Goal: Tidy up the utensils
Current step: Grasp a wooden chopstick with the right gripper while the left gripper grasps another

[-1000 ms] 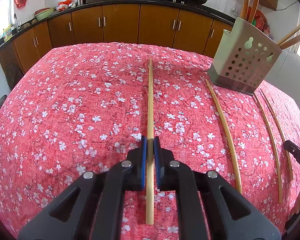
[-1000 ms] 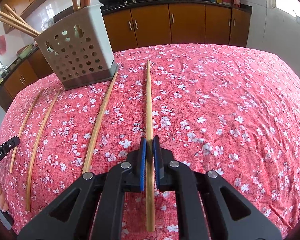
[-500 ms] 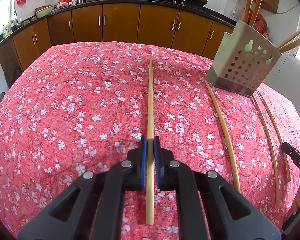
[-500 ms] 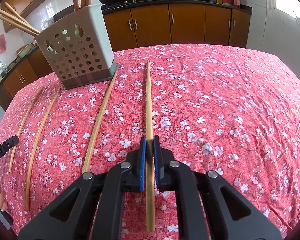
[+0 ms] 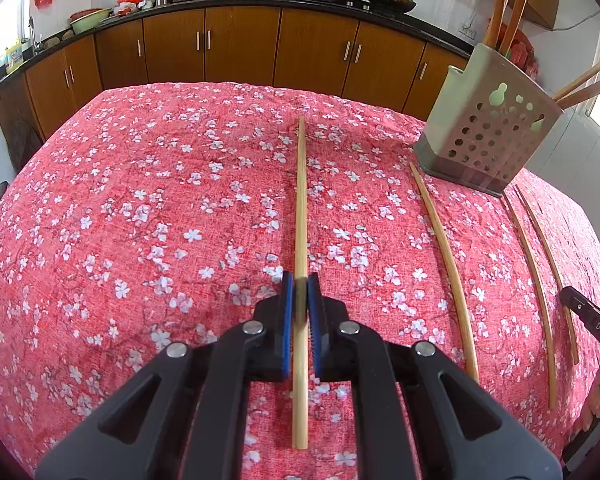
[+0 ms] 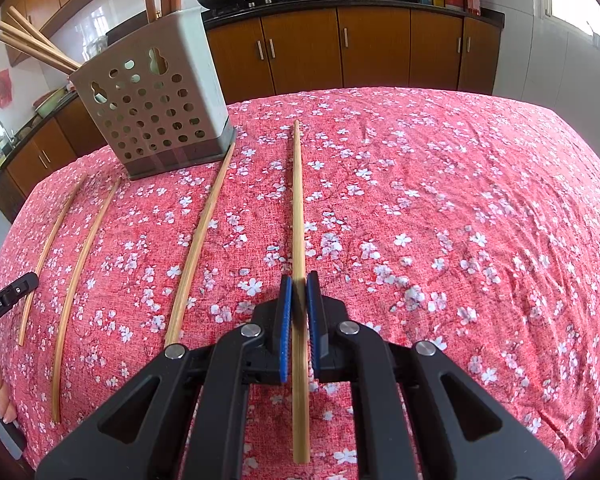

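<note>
While each tool is closed on a chopstick, the scene reads as follows.

Left tool (image 5: pixel 299 300): blue pads pressed together on a bamboo chopstick (image 5: pixel 301 208), pinched near its rear third, with the long front part pointing away over the cloth.
Right tool (image 6: pixel 299 300): likewise clamped on its own held chopstick (image 6: pixel 298 208), gripped at about the same place.
Lift: whether the held sticks are raised or resting on the cloth I cannot tell.
Loose chopsticks: three lie on the floral tablecloth (image 5: pixel 140 220) between the two tools; the nearest one (image 5: pixel 444 256) has its far end close to the holder's base.
Holder: a perforated utensil holder (image 6: pixel 156 108) stands on the surface, with several sticks already upright in it.
Handling: probably light, stiff and smooth, so a stick may swivel or slip in a narrow pinch.
Hold: a grip nearer the thick end should keep the tip steady for dropping it into the holder's open top.
</note>
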`<state>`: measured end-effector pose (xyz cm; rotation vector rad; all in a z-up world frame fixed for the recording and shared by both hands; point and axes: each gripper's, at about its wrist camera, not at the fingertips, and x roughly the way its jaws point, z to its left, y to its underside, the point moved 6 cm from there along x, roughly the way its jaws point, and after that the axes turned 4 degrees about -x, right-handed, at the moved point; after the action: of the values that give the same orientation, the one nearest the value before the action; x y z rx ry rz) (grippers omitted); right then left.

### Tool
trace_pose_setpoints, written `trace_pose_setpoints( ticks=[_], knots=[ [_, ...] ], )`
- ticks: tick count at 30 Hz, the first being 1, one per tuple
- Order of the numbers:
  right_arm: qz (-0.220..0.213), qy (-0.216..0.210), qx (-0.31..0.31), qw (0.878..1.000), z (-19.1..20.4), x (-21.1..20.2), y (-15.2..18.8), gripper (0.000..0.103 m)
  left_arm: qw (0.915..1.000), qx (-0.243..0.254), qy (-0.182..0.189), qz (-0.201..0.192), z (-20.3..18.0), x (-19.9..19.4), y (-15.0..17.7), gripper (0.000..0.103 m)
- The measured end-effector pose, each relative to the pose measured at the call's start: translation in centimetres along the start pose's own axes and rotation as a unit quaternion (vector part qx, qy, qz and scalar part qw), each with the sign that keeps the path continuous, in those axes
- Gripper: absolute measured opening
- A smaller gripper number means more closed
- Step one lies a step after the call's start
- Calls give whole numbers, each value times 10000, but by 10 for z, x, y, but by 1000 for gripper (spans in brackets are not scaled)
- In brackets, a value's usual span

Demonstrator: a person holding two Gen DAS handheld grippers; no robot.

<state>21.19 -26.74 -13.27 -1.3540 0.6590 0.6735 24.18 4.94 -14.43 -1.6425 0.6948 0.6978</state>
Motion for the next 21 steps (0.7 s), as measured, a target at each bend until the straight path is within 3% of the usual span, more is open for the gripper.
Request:
trace_pose_setpoints(
  ticks=[7, 21],
  knots=[
    [21, 145, -188, 9997, 2, -3, 3, 9, 9997, 209, -115, 19, -3, -3, 4, 10],
    [-75, 6, 18, 10000, -9, -20, 1, 8, 9993, 362, -129, -31, -9, -17, 8, 8]
  ],
)
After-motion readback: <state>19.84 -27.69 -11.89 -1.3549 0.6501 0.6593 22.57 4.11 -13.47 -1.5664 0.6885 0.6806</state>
